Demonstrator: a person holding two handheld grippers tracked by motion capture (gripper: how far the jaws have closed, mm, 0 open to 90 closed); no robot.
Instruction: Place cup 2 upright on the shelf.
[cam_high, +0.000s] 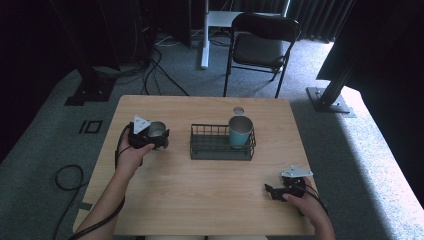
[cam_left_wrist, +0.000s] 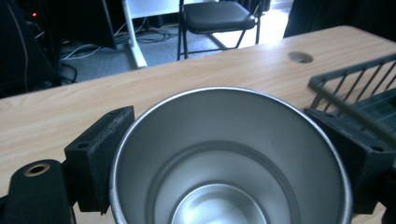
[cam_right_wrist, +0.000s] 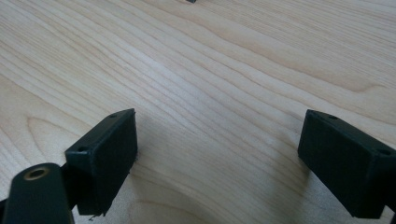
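Brushed shiny metal cup (cam_left_wrist: 229, 158), matt pale wood table (cam_right_wrist: 224, 70), black wire basket (cam_high: 220, 145)

Tabletop (cam_high: 200, 200): light wood with a wavy grain pattern. Left tongs (cam_high: 159, 134) and right tongs (cam_high: 270, 190): black, each carrying a grey three-cornered plate. Steel cup (cam_left_wrist: 229, 158): plain silver-grey metal, with a bright reflective base inside. Wire basket (cam_high: 220, 150): dark grey-black with an open bar pattern. Cup in the basket (cam_high: 240, 132): teal outside, silver rim. Chair (cam_high: 262, 45): black. Floor (cam_high: 45, 150): grey-green carpet.
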